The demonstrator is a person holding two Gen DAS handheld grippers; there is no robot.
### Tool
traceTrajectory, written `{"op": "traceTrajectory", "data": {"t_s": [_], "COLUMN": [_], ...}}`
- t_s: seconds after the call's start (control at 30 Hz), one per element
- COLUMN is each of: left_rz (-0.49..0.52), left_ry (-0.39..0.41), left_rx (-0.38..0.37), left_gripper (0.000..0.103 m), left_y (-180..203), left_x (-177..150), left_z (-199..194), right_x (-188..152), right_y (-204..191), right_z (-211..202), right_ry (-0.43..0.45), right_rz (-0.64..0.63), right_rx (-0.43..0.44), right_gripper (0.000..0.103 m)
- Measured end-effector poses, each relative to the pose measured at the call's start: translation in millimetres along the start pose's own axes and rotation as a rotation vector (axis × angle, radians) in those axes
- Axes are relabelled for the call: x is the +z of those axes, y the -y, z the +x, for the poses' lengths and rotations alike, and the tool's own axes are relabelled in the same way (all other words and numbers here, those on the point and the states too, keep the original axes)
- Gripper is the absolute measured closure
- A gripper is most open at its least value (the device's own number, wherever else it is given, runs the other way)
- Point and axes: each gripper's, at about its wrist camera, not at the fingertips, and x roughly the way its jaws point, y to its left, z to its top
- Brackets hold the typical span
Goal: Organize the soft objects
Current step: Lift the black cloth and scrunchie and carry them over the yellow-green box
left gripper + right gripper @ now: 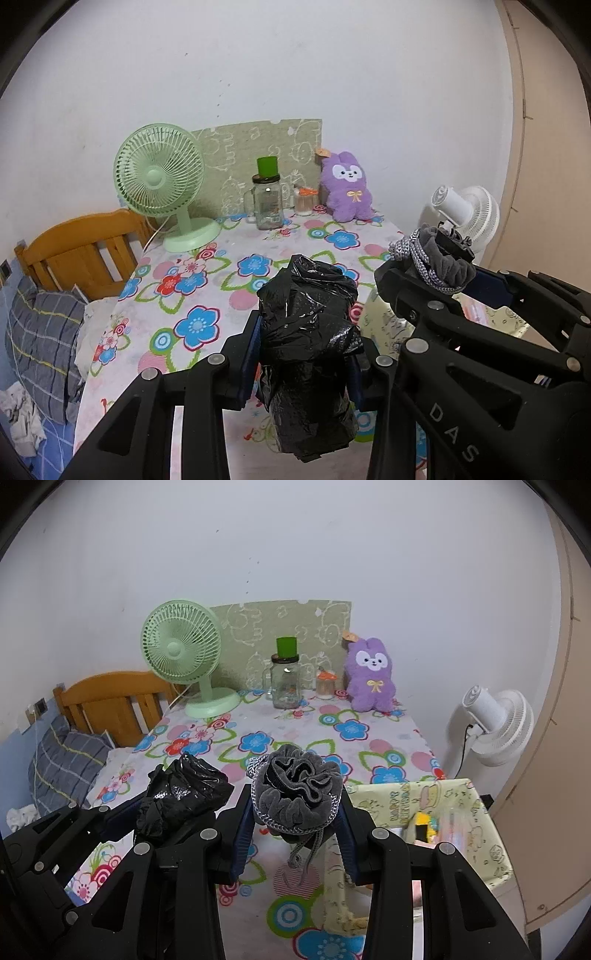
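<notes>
Aloft, left jaws clamp black bag (308, 354), right jaws grey pouch (297, 794), over table (373, 746).

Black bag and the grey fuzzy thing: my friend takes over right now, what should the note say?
Left tool: shut on the black plastic bag, held above the flowered table.
Right tool: shut on the grey drawstring pouch, also lifted.
The yellow box sits open at the table's right edge, with things inside.
The purple plush stands at the back by the wall.
Done: both items picked up.
Left: put them away, probably in the box.
</notes>
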Motion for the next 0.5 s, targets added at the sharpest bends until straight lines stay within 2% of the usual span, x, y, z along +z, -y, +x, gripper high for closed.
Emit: {"op": "traceTrajectory", "data": {"t_s": [0.5], "left_rz": [0.02], "left_ry": [-0.011], "left_rx": [-0.062], "left_gripper": [0.063], "left_y": [38.2], "left_x": [6.5], "left_z": [13.8], "right_x": [-4.9], "right_y": [41.5], "right_z": [-2.5], "right_ry": [-0.003], "right_rz": [0.026], "right_rx": [-0.051], "right_gripper": [0.059]}}
